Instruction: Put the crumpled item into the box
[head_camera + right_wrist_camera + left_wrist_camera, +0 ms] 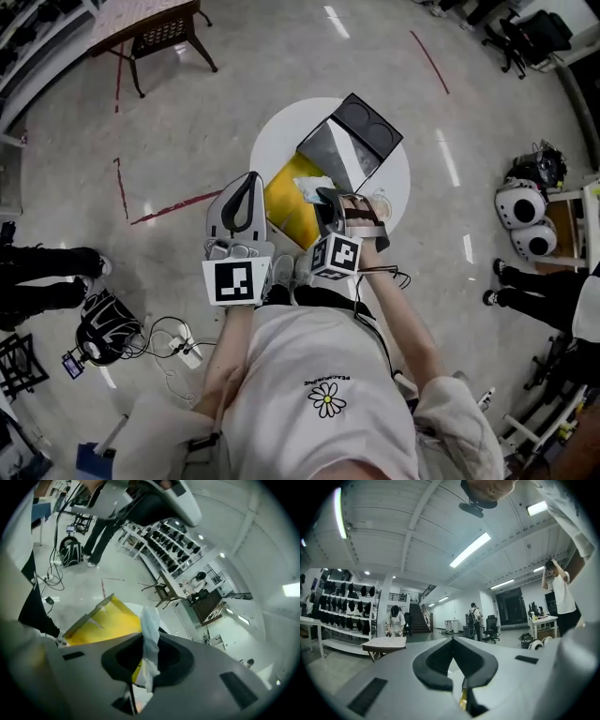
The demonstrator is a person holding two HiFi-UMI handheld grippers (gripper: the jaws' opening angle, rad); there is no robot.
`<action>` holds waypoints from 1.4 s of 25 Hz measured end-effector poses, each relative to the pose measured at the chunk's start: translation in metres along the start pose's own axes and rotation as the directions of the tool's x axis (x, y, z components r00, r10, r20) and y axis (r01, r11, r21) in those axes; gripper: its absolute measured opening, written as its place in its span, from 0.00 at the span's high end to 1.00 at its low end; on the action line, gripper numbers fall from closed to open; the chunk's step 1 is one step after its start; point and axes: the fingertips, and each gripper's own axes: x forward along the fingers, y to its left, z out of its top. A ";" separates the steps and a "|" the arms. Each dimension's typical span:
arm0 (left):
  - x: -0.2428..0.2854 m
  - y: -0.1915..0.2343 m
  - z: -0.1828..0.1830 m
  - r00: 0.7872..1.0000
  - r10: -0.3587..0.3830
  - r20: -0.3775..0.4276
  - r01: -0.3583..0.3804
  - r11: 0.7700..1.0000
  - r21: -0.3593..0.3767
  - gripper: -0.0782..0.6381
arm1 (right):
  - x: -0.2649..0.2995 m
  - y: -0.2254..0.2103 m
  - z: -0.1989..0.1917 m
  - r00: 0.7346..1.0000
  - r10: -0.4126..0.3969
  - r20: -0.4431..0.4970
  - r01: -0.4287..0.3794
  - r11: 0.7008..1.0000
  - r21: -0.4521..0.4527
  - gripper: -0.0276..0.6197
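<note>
Crumpled paper: the crumpled paper (151,618) is sticking up out of the right gripper (151,637), off the tabletop.
Right fingers: the fingers (180,660) are squeezing the paper tight between them.
Box: the box (105,625) is lying open just past the paper, showing its yellow inside, with its lid flaps standing up.
Where the paper is: it is hanging by the near edge of the box and is not inside it yet.
Left gripper: the left gripper (453,639) is pointing up into the room, its fingers (436,660) pressing together with nothing in them.
Tabletop: the round white tabletop (277,141) is carrying the box.
Done: the pick-up looks finished.
Left to do: moving over the yellow opening, lowering, and letting go.
</note>
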 end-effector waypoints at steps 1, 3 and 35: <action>-0.001 0.002 -0.002 1.000 0.005 -0.004 -0.005 1.000 -0.003 0.89 | 0.008 0.009 -0.002 1.000 0.025 -0.013 -0.025 0.999 -0.027 0.88; -0.005 0.005 -0.006 1.000 0.015 -0.012 -0.015 1.000 -0.007 0.89 | 0.023 0.027 -0.006 0.997 0.073 -0.039 -0.076 0.995 -0.068 0.88; -0.017 0.025 -0.032 0.997 0.021 -0.068 -0.024 0.999 -0.037 0.89 | 0.066 0.113 -0.021 0.842 0.519 -0.146 -0.482 0.846 0.228 0.54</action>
